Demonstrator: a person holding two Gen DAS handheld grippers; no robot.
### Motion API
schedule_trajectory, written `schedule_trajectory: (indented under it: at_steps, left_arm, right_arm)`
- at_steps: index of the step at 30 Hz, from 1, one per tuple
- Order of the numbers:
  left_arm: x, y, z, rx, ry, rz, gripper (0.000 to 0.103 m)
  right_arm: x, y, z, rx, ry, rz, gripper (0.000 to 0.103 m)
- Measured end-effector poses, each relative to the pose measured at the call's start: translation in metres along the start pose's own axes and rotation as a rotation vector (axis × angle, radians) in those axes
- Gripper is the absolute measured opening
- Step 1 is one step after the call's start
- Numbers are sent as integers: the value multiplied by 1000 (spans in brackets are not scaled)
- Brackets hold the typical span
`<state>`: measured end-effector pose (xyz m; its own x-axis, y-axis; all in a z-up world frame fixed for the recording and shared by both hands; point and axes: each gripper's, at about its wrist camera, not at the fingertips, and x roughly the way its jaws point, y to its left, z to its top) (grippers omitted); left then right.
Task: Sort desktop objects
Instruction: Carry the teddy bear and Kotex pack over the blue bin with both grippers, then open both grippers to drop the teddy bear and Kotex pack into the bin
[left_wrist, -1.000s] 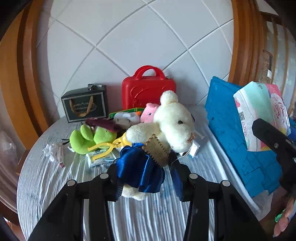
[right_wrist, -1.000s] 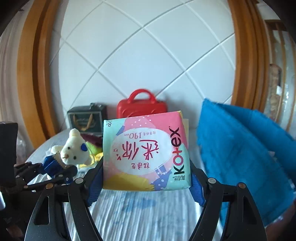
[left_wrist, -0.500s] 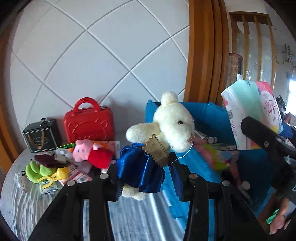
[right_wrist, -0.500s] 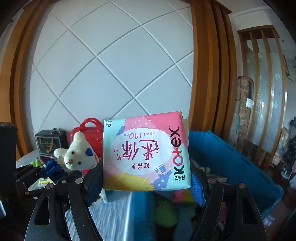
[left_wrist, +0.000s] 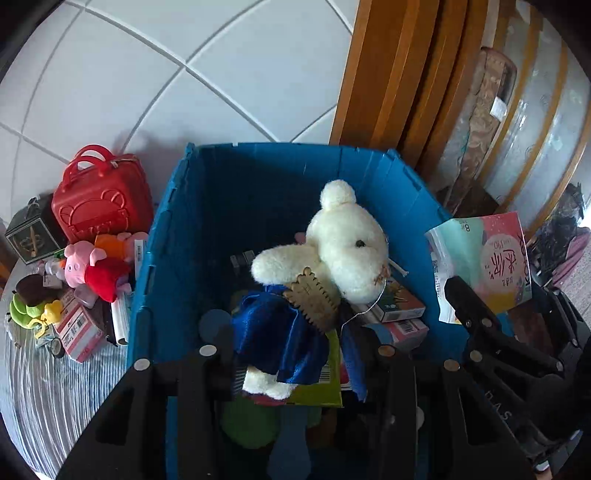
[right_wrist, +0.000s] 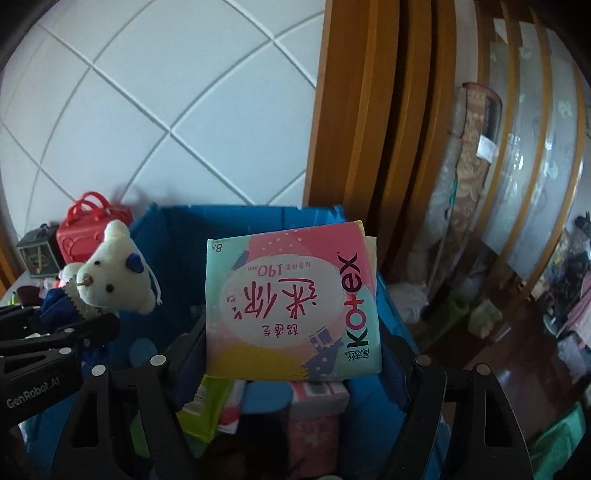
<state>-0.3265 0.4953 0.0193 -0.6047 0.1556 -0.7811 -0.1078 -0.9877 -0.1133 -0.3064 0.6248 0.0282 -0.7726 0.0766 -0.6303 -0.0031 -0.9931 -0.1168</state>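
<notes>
My left gripper (left_wrist: 291, 350) is shut on a white teddy bear (left_wrist: 340, 240) in a blue satin dress and holds it over the open blue bin (left_wrist: 258, 177). The bear also shows in the right wrist view (right_wrist: 114, 277). My right gripper (right_wrist: 291, 354) is shut on a pink and mint Kotex pad pack (right_wrist: 291, 302), also above the blue bin (right_wrist: 236, 218). The pack shows at the right in the left wrist view (left_wrist: 484, 262). Boxes and packets lie inside the bin.
On the striped table left of the bin are a red toy case (left_wrist: 99, 199), a dark small box (left_wrist: 29, 232), a pink pig plush (left_wrist: 92, 266), a green plush (left_wrist: 29, 310) and small boxes. A wooden frame (left_wrist: 388, 74) and white tiled wall stand behind.
Both grippers have swung right from the table to above the blue bin, each keeping its object. The bin's inside now fills both views.
</notes>
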Motion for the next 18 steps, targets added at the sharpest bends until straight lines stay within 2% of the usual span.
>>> schedule_trajectory:
  at_steps: [3, 6, 9, 12, 14, 17, 18]
  left_arm:
    - [48, -6, 0, 1, 127, 39, 43]
    - [83, -9, -12, 38, 196, 80, 43]
    - [100, -8, -23, 15, 263, 97, 45]
    - [104, -9, -27, -5, 304, 63, 48]
    - [101, -9, -27, -3, 287, 75, 48]
    - [96, -13, -28, 6, 268, 78, 59]
    - [94, -14, -28, 7, 262, 74, 66]
  right_arm:
    - [42, -10, -5, -21, 106, -4, 78]
    - [72, -15, -20, -33, 185, 32, 78]
    - [90, -11, -32, -29, 277, 56, 78]
    - [97, -11, -37, -36, 322, 48, 78]
    - [99, -11, -39, -47, 330, 37, 78]
    - [102, -8, -44, -65, 354, 40, 78]
    - [103, -7, -45, -69, 358, 42, 78]
